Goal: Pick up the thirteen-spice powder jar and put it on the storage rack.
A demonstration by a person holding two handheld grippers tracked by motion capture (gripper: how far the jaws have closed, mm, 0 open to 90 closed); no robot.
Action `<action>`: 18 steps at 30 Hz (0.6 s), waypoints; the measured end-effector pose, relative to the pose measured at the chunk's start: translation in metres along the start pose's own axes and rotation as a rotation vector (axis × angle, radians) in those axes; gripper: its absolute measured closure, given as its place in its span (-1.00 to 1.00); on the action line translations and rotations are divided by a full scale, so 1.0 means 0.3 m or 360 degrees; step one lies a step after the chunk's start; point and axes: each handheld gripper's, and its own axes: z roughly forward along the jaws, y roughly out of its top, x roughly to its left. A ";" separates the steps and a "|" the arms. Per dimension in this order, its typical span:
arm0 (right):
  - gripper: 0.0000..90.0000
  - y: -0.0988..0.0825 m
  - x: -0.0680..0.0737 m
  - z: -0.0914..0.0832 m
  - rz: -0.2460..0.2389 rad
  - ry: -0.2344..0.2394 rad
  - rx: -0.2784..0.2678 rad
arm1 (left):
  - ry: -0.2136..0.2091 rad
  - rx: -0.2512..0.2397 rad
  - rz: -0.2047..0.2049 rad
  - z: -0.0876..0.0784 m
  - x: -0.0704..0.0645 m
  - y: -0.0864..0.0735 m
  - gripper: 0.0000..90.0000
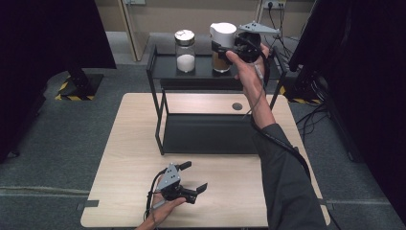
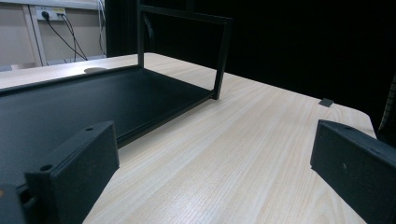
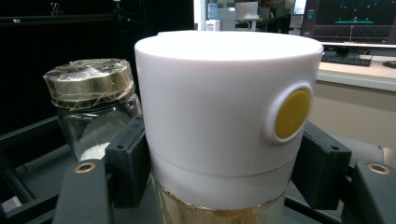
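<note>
A jar with a tall white cap [image 1: 222, 36] and brown contents stands on the top shelf of a black rack [image 1: 165, 67]. My right gripper [image 1: 225, 48] is shut on it, its pads [image 3: 128, 158] pressed against both sides just under the white cap [image 3: 219, 107], which carries a yellow button [image 3: 292, 113]. To its left stands a glass jar with a metal lid [image 1: 185, 50], white powder inside [image 3: 88, 93]. My left gripper [image 1: 194, 177] rests low over the front of the wooden table [image 1: 129, 158], open, nothing between its fingers [image 2: 77, 175].
The rack's lower shelf [image 1: 206, 134] is a flat black tray on the table [image 2: 84, 98]. A black upright post [image 2: 222, 58] marks its near corner. Dark curtains and equipment stands flank the table. A small round grommet [image 1: 237, 106] sits at the table's back.
</note>
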 end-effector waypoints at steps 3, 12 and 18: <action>-0.32 -0.004 -0.001 0.000 -0.0007 0.0002 -0.0005 | 0.0000 0.0001 0.0000 0.000 0.000 0.000 -0.99; -0.45 0.004 0.012 -0.004 -0.0042 -0.0014 0.0017 | -0.0001 0.0002 0.0004 0.001 -0.003 0.000 -0.99; -0.79 0.016 0.024 -0.014 -0.0024 -0.0041 0.0039 | -0.0001 0.0006 0.0005 0.001 -0.002 0.001 -0.99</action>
